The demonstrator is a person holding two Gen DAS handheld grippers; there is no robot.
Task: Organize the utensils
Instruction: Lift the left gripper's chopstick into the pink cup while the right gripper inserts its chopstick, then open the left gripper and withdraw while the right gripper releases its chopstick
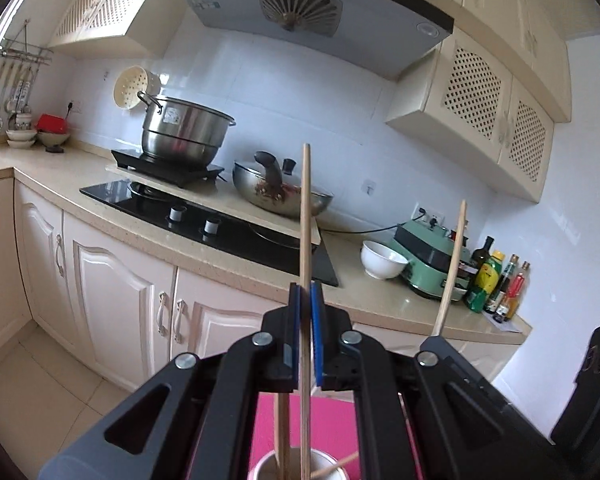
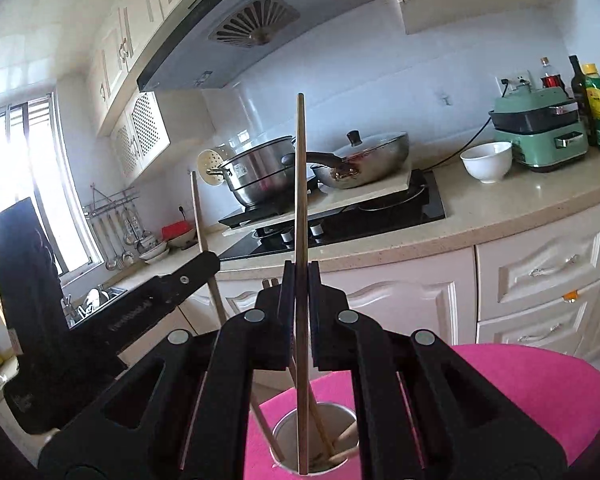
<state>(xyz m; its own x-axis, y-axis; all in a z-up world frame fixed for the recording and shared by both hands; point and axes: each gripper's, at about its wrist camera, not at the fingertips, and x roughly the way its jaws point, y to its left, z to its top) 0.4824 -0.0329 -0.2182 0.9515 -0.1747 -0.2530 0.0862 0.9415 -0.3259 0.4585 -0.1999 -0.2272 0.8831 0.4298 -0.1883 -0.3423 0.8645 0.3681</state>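
My left gripper (image 1: 305, 286) is shut on a pale wooden chopstick (image 1: 306, 216) that stands upright. Its lower end runs down over a cup (image 1: 260, 466) on a pink surface (image 1: 336, 420). Two other sticks lean in that cup. In the right wrist view my right gripper (image 2: 301, 266) is shut on a darker chopstick (image 2: 300, 184), also upright, with its lower end over the cup (image 2: 286, 438), which holds several sticks. Each gripper shows in the other's view: the right gripper (image 1: 434, 338) with its stick, and the left gripper (image 2: 212, 260) with its stick (image 2: 198, 216).
Ahead runs a beige counter (image 1: 228, 256) with a black hob (image 1: 236, 232), a steel pot (image 1: 184, 132), a lidded wok (image 1: 280, 192), a white bowl (image 1: 382, 260), a green appliance (image 1: 432, 260) and several bottles (image 1: 496, 284). Cabinet doors lie below and a range hood (image 1: 300, 4) above.
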